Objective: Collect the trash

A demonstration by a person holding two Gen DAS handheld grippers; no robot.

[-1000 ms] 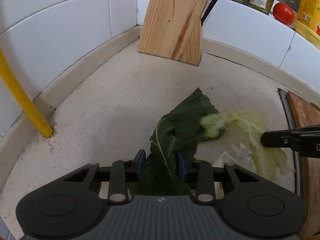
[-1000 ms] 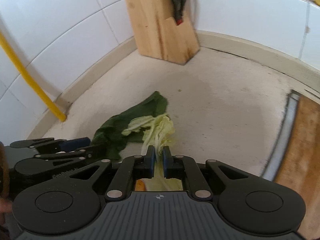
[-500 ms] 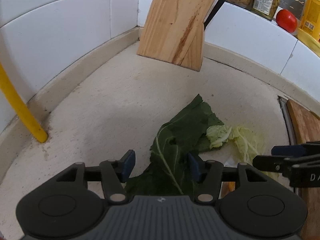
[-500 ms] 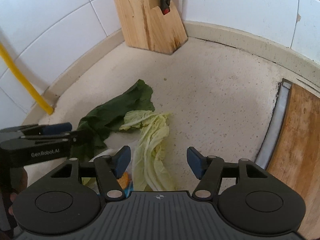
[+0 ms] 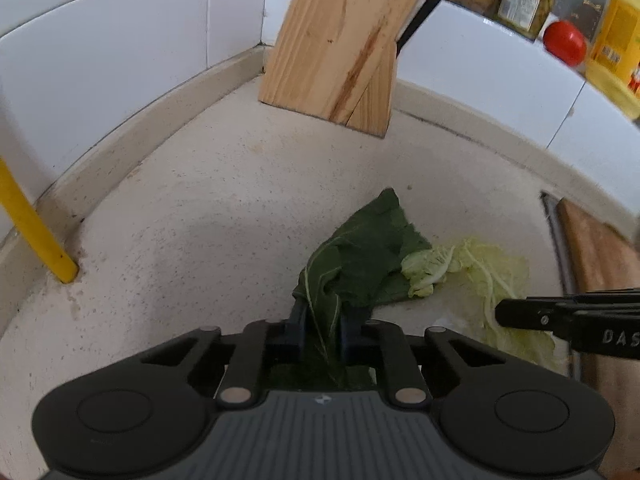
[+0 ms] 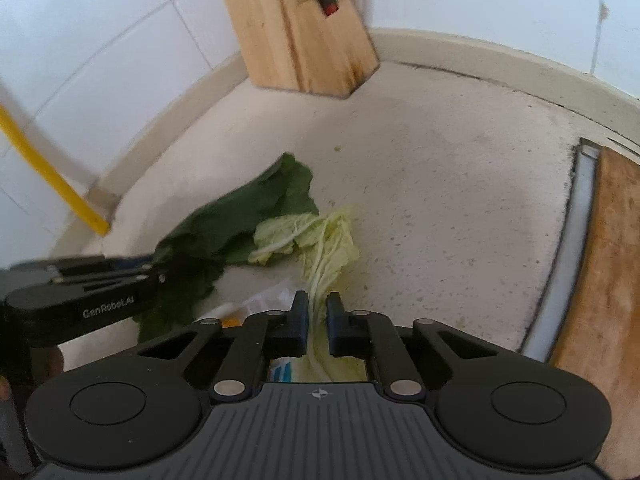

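In your left wrist view, your left gripper (image 5: pixel 324 322) is clenching the dark green leaf (image 5: pixel 360 256), its jaws having just closed, on the speckled beige stone counter (image 5: pixel 200 220) walled by white tiles (image 5: pixel 132 60); a slanted wooden knife block (image 5: pixel 336 44) is standing in the corner

In your right wrist view, your right gripper (image 6: pixel 318 312) is pinching the pale yellow-green cabbage leaf (image 6: pixel 320 240), jaws just closed too, with a brown wooden cutting board (image 6: pixel 608 280) lying at the counter's right
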